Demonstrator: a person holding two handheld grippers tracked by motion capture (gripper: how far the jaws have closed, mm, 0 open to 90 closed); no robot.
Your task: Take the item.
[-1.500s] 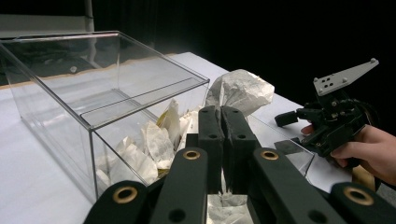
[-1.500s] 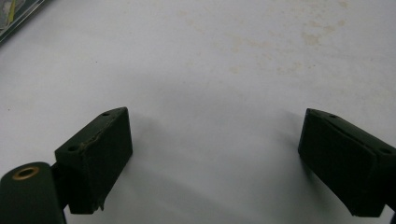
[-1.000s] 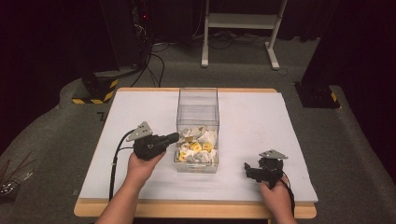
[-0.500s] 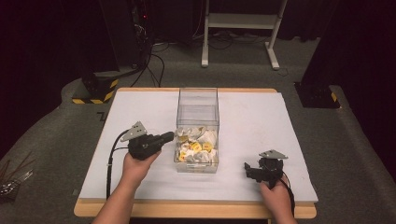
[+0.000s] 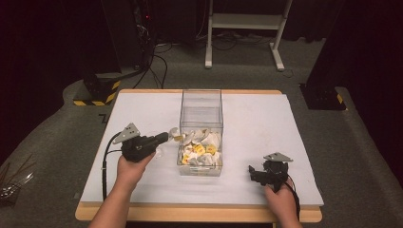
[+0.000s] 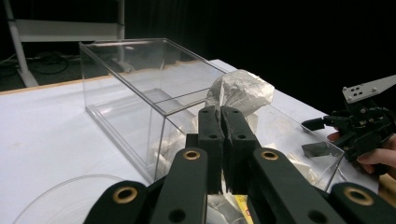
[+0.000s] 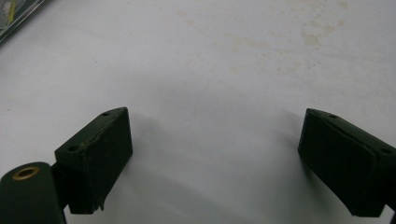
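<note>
My left gripper (image 6: pixel 223 116) has both jaws pressed together w/ a crumpled silvery wrapper (image 6: pixel 240 91) pinched at the tips; the wrapper sticks up and fwd from the pads, its bulk above the near end of the clear box (image 6: pixel 140 93). In the high view the left gripper (image 5: pixel 164 137) sits just left of that box (image 5: pixel 201 102), pointing right toward it, wrapper (image 5: pixel 174 133) at the tip, just outside the box's left wall, approx level w/ the pile inside. My left hand (image 5: pixel 130 166) wraps the gripper body from below, cable looping off to the left. The box is a tall transparent container standing mid-table, open on top; its near half holds a heap of more wrappers (image 5: pixel 199 152), white and silvery w/ some yellow bits, far half looks bare. A clear round lid-like disc (image 6: pixel 70 200) lies on the table by the gripper's lower left in the left gripper view. My right gripper (image 7: pixel 215 158) has its jaws wide apart, nothing btwn them, just white table (image 7: pixel 210 56) under them. In the high view the right gripper (image 5: pixel 252 170) rests near the table's front right, well apart from the box, my right hand (image 5: pixel 280 199) behind it. Table (image 5: pixel 142 109) is covered in a white sheet.
</note>
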